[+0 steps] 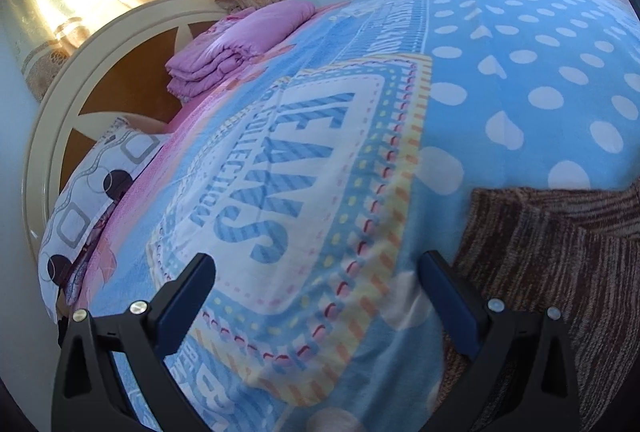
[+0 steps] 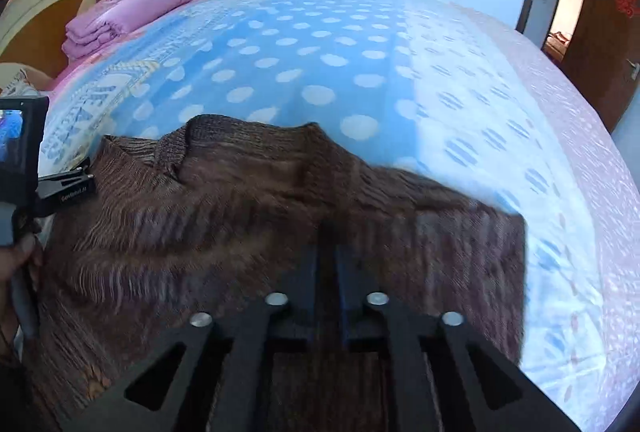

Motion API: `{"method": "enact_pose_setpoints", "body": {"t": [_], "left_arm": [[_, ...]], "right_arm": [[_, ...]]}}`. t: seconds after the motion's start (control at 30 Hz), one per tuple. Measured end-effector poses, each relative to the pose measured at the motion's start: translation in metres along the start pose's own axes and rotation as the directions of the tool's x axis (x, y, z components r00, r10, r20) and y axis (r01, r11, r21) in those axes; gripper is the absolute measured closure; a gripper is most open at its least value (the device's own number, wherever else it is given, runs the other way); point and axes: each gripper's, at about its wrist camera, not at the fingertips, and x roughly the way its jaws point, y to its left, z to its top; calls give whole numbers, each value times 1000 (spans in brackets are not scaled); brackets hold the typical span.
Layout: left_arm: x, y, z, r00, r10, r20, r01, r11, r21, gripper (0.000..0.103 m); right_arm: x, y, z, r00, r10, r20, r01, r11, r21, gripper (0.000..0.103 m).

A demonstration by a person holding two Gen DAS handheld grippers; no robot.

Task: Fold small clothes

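Observation:
A brown knitted sweater (image 2: 240, 216) lies spread on the blue dotted bedspread (image 2: 320, 51), neck opening toward the far side. My right gripper (image 2: 328, 232) hangs over the sweater's middle with its jaws close together and only a narrow gap between them. Blur hides whether knit is pinched there. My left gripper (image 1: 316, 260) is open above the bedspread (image 1: 520, 71) with nothing between its fingers, its right finger beside the sweater's (image 1: 560, 252) left edge. In the right wrist view the left gripper (image 2: 68, 187) shows at the sweater's left shoulder, held by a hand (image 2: 16, 264).
A folded pink quilt (image 1: 240, 43) lies near the cream and brown headboard (image 1: 120, 71), with a patterned pillow (image 1: 92, 191) beside it. Curtains hang behind. An open doorway (image 2: 568, 11) is at the far right. The bedspread stretches beyond the sweater.

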Motion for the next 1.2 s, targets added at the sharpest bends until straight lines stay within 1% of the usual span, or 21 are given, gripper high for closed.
{"method": "enact_pose_setpoints", "body": {"t": [0.07,0.13,0.2,0.23,0.3,0.37,0.4,0.43,0.53,0.6,0.67,0.73,0.8,0.87,0.93,1.03,1.07,1.1,1.13,1.17,1.2], "left_arm": [[4,6,-1,1000,12,-17,-13,1000,-25,0],[7,6,-1,999,17,-31,-18,1000,-26,0],[6,1,0,998,47,-28,-47,999,-8,0],[5,-1,0,998,63,-24,-63,998,0,0],[6,0,0,997,74,-29,-74,997,-4,0],[8,4,0,996,79,-43,-80,997,-16,0],[10,7,-1,995,81,-53,-82,996,-27,0],[11,9,-2,996,74,-59,-76,997,-34,0],[13,12,-3,995,63,-74,-67,997,-46,0],[13,14,-3,995,58,-76,-63,997,-54,0],[7,17,-4,997,45,-57,-49,997,-66,0],[-1,32,-8,997,-25,-71,18,994,-106,0],[-12,46,-14,994,-90,-61,80,985,-152,0],[-31,51,-22,994,-109,-21,106,986,-128,0],[-48,49,-36,989,-148,21,149,987,-69,0],[-54,37,-62,985,-169,24,168,985,27,0],[-52,33,-70,988,-156,15,155,986,56,0],[-53,33,-72,988,-155,27,153,987,55,0],[-55,36,-70,986,-160,36,159,986,43,0],[-55,38,-68,987,-161,28,160,987,35,0],[-53,40,-68,986,-167,17,166,986,29,0]], "right_arm": [[-21,-7,-14,999,42,32,-44,998,42,67],[-42,-3,-27,992,84,90,-87,996,36,67],[-53,12,-39,977,171,125,-172,985,-3,68],[-56,25,-43,969,211,131,-206,977,-51,68],[-47,48,-48,969,225,99,-210,968,-136,68],[-23,60,-56,988,154,6,-151,974,-166,67],[-15,59,-61,990,136,-22,-138,979,-149,66],[-17,59,-62,990,141,-19,-142,980,-143,66],[-23,59,-65,989,131,-70,-140,978,-156,66],[-30,54,-69,989,129,-75,-140,976,-168,66],[-42,44,-72,989,145,-40,-149,979,-139,66],[-55,35,-74,989,146,26,-141,982,-126,66],[-67,23,-68,992,93,89,-84,991,-100,66],[-76,1,-65,991,42,131,-38,999,-33,66],[-76,-20,-69,992,-24,121,23,1000,8,65],[-63,-45,-82,994,-96,56,93,994,59,65],[-52,-53,-90,992,-129,11,128,990,59,66],[-43,-56,-97,988,-150,-26,151,987,52,65],[-43,-63,-102,991,-135,-23,136,989,63,64],[-45,-71,-106,993,-114,2,113,989,100,59],[-46,-75,-106,994,-110,-1,110,987,120,57]]}}
